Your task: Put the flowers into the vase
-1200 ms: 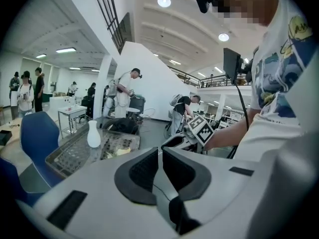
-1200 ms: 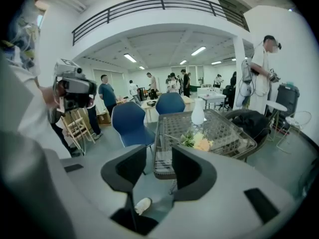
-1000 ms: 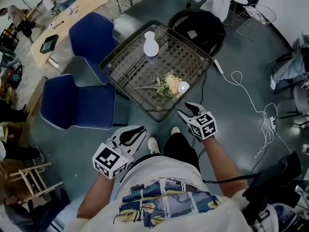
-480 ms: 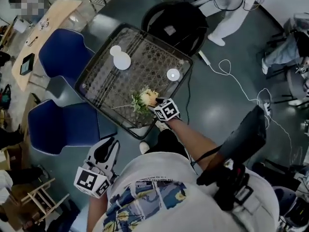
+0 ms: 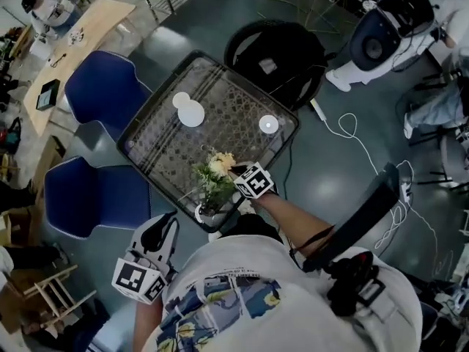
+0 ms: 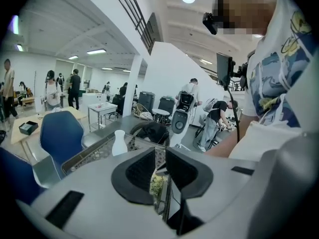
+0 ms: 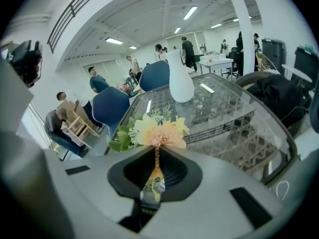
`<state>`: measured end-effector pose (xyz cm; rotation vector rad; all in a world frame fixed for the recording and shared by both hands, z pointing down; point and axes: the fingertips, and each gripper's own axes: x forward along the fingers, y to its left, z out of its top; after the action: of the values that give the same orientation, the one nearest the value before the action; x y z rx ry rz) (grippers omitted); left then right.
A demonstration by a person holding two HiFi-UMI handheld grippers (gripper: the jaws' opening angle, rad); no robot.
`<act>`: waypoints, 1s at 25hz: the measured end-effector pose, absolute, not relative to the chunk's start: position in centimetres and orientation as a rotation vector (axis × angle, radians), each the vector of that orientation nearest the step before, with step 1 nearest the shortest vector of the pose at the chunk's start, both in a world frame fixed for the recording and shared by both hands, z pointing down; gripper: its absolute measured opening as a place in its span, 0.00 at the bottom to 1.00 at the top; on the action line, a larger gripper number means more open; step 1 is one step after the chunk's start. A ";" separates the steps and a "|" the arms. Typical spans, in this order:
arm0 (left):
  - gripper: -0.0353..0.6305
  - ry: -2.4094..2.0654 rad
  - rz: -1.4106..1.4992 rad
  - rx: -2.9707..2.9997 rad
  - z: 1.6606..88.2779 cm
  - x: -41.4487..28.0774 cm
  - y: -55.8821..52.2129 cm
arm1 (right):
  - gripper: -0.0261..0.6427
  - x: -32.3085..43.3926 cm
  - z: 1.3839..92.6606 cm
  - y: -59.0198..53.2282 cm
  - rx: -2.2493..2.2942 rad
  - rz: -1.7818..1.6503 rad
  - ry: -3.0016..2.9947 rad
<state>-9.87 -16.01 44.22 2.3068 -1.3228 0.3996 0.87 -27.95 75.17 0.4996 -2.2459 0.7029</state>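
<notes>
Got the flowers [image 5: 215,176] low centre of the head view by the table's [image 5: 139,127] near edge, stems pinched in the right gripper [image 5: 234,171] with its jaws closing on them, blooms pointing on past the tips. Looks like a straight carry up and left to the vase [image 5: 190,112], upright and well apart across bare glass, with just a small white round thing [image 5: 268,124] off to the right. Can probably ignore the left gripper [image 5: 163,229], farther off at lower left beyond the table edge, jaws a slit apart on nothing
</notes>
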 end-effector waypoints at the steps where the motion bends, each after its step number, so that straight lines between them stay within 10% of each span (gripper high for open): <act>1: 0.13 -1.319 0.395 2.313 44.3 -9.6 -16.5 | 0.08 1.6 74.4 -28.8 0.501 0.673 -2.250; 25: 0.13 -1.596 0.195 2.218 42.2 -12.1 -17.6 | 0.07 -2.1 37.5 -47.3 0.349 -0.519 -2.351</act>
<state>-12.12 -17.56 42.21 2.2176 -1.5957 0.1950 -2.12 -47.26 37.54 0.3487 -2.3514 -0.5194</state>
